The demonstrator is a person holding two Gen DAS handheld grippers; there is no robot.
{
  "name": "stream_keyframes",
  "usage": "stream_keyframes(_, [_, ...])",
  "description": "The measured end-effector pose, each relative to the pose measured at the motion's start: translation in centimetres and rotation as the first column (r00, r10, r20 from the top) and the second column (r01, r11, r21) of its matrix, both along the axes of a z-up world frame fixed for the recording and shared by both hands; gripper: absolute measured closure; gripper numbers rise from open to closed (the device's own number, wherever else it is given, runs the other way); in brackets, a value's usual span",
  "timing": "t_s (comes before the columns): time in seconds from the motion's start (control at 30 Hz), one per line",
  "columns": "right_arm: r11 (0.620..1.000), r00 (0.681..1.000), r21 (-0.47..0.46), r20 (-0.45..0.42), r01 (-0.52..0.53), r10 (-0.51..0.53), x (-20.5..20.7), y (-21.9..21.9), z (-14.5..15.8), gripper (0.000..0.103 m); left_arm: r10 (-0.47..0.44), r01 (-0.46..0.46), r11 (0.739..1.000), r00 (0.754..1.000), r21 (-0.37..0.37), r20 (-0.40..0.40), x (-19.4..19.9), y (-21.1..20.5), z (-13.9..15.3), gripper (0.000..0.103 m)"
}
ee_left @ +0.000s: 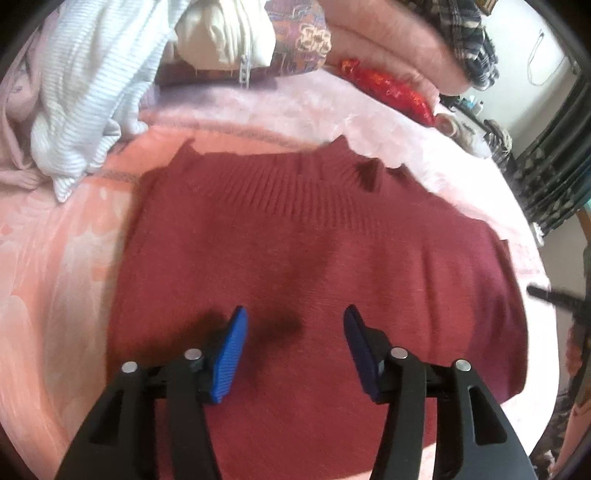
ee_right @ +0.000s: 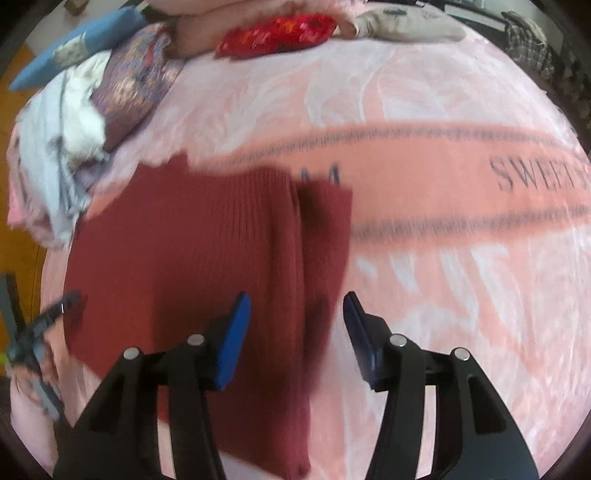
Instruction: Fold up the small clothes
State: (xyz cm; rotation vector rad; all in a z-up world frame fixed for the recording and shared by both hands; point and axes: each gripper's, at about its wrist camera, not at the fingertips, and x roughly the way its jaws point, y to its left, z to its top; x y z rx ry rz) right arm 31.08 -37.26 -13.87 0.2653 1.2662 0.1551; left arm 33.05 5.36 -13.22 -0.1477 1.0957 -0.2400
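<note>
A dark red knit sweater (ee_left: 295, 258) lies flat on the pink blanket (ee_left: 55, 258), its ribbed band at the far edge. My left gripper (ee_left: 295, 317) hovers over the sweater's near half, open and empty. In the right wrist view the same sweater (ee_right: 192, 266) lies at left, with a folded ribbed strip along its right edge. My right gripper (ee_right: 297, 306) is open and empty above that right edge. The left gripper (ee_right: 40, 325) shows blurred at the far left of the right wrist view.
A pile of white and pale clothes (ee_left: 81, 103) sits at the back left. A red shiny cushion (ee_left: 391, 88) and patterned pillows (ee_left: 303, 33) lie along the back. The blanket (ee_right: 461, 206) with printed lettering stretches to the right. Dark curtains (ee_left: 554, 177) hang at far right.
</note>
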Motion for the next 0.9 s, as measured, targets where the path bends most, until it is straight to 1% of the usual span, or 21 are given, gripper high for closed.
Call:
stream_keyframes(0.07, [1.000,1.000,0.006,-0.024,-0.014,0.014,-1.3,0.1,-0.6,0.048,-0.003,0.003,1.000,1.000,-0.005,-0.003,-0.3,-0.4,0.1,0.048])
stream_keyframes(0.13, [1.000,0.999,0.011,-0.044,-0.028,0.028,-2.3,0.3,-1.5,0.048,-0.005,0.005,1.000,1.000,0.011,-0.014,-0.4,-0.8,-0.2,0.048])
stream_keyframes(0.23, [0.998,0.996,0.059,-0.080,-0.024,0.029,-3.2,0.4,-2.8,0.048,-0.006,0.007,0.999,0.999,0.035,-0.032,-0.6,-1.0,-0.8,0.048])
stream_keyframes(0.3, [0.996,0.995,0.084,-0.094,-0.015,0.023,-3.2,0.3,-3.5,0.053,-0.003,0.006,0.999,0.999,0.044,-0.054,-0.7,-0.9,-1.4,0.048])
stream_keyframes(0.37, [0.988,0.994,0.155,-0.111,-0.003,0.021,-3.1,0.1,-4.3,0.069,-0.007,0.010,0.998,0.998,0.056,-0.067,-0.9,-0.5,-1.9,0.048])
stream_keyframes(0.4, [0.981,0.992,0.194,-0.122,0.010,0.014,-3.0,0.0,-4.7,0.073,-0.013,0.017,0.998,0.998,0.061,-0.067,-1.0,-0.4,-2.0,0.049])
stream_keyframes(0.43, [0.978,0.992,0.210,-0.128,0.017,0.010,-3.0,0.0,-5.0,0.081,-0.023,0.027,0.998,0.997,0.063,-0.067,-1.0,-0.3,-2.1,0.049])
stream_keyframes(0.47, [0.977,0.991,0.211,-0.132,0.020,0.008,-2.9,0.0,-5.2,0.085,-0.029,0.033,0.997,0.997,0.065,-0.069,-1.1,-0.3,-2.2,0.049])
stream_keyframes(0.53, [0.979,0.991,0.201,-0.134,0.025,0.002,-2.9,0.3,-5.2,0.089,-0.040,0.046,0.996,0.996,0.071,-0.076,-1.0,-0.3,-2.7,0.049])
stream_keyframes(0.57, [0.983,0.992,0.181,-0.129,0.021,0.002,-3.0,0.5,-5.0,0.090,-0.041,0.047,0.996,0.996,0.075,-0.078,-0.9,-0.3,-3.1,0.049])
stream_keyframes(0.63, [0.991,0.992,0.130,-0.127,0.013,0.004,-2.8,1.3,-5.1,0.092,-0.033,0.038,0.997,0.997,0.063,-0.076,-0.8,-0.1,-3.6,0.051])
stream_keyframes(0.7, [0.998,0.992,0.060,-0.124,-0.009,0.016,-2.5,2.4,-5.3,0.092,-0.025,0.030,0.997,0.997,0.067,-0.070,-0.7,-0.3,-3.8,0.051])
stream_keyframes(0.8, [0.999,0.989,0.038,-0.148,0.012,-0.006,-2.3,2.7,-5.0,0.092,-0.021,0.027,0.994,0.998,0.103,-0.060,-0.8,-0.8,-3.9,0.050])
stream_keyframes(0.9, [0.998,0.986,0.039,-0.162,0.058,-0.051,-2.2,2.8,-4.3,0.093,-0.013,0.019,0.995,0.998,0.096,-0.063,-0.7,-0.8,-3.8,0.050])
